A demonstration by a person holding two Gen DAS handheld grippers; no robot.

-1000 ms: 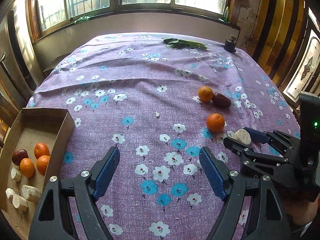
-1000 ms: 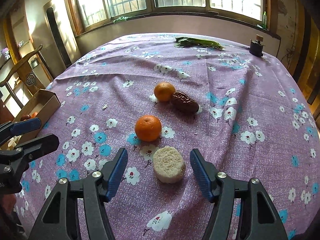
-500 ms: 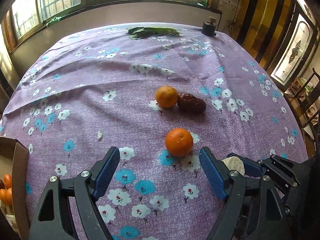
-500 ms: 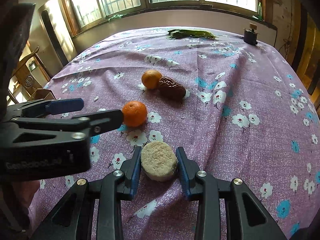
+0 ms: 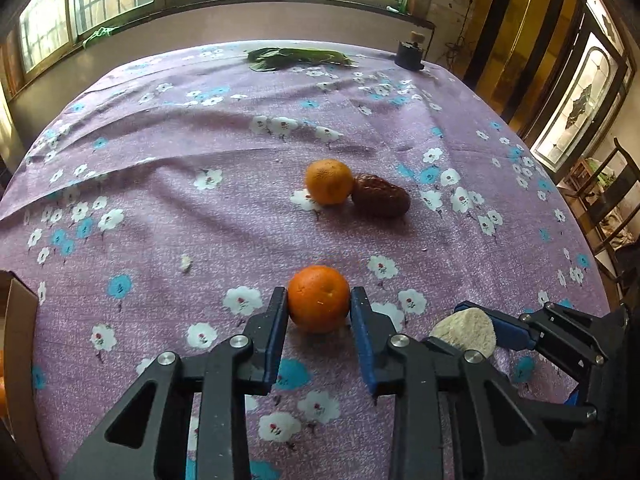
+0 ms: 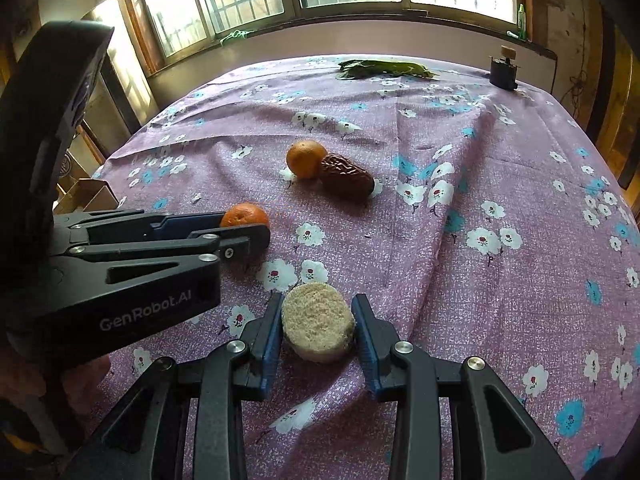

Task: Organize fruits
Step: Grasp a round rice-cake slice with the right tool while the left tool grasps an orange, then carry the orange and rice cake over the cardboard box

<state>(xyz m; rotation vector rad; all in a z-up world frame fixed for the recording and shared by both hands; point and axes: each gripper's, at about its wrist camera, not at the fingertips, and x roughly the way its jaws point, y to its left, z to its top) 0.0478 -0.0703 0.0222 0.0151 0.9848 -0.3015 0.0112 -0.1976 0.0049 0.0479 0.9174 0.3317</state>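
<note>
Here, two oranges, left gripper (image 5: 319, 307) clamping one orange (image 5: 319, 298), right gripper (image 6: 317, 321) squeezing one pale round slice (image 6: 317, 326), one date (image 5: 381, 200).

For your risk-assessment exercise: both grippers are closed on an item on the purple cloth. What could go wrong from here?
1. The left gripper pinches the round orange near the fingertips only; it may roll out when lifted.
2. The right gripper squeezes the pale crumbly disc, which could crumble.
3. The two grippers sit close together, so lifting at once may make them collide.
</note>
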